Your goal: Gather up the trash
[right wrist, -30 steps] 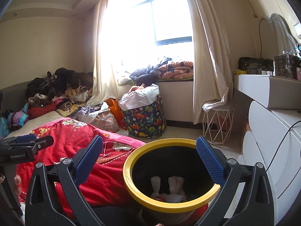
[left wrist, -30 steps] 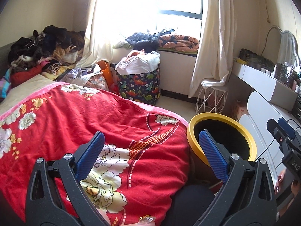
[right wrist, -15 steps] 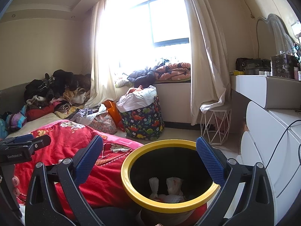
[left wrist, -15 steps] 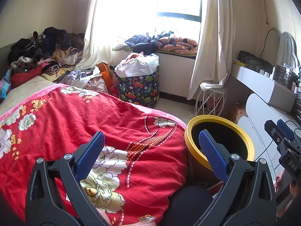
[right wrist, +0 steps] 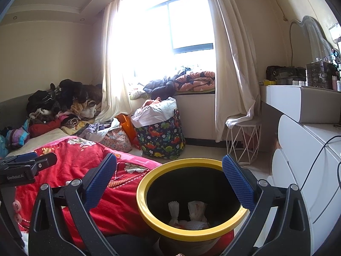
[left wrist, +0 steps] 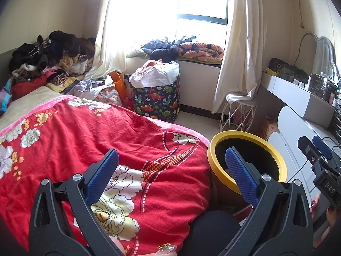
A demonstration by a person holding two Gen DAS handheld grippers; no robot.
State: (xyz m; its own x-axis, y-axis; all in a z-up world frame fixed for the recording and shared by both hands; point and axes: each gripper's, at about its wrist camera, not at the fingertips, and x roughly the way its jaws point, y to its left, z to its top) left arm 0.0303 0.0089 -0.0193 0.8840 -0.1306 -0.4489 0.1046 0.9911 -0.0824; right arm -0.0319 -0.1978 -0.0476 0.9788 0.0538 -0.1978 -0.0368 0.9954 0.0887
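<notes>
A black bin with a yellow rim [right wrist: 191, 232] stands beside the bed, close below my right gripper [right wrist: 169, 181], which is open and holds nothing. A tied white trash bag [right wrist: 187, 213] lies at the bottom of the bin. In the left wrist view the same bin [left wrist: 221, 183] sits at the right, partly behind one finger. My left gripper [left wrist: 170, 171] is open and empty above a red flowered quilt [left wrist: 85, 132]. The right gripper's body [left wrist: 321, 170] shows at that view's right edge.
A dinosaur-print hamper [left wrist: 155, 98] full of laundry stands under the window. Clothes pile up at the bed's head [left wrist: 49, 61]. A white wire stool [right wrist: 243, 140] and white dresser [right wrist: 309, 149] line the right side, with floor between them and the bed.
Both views have drifted slightly, and the bin sits a little lower and further left in frame. Both grippers stay open and empty.
</notes>
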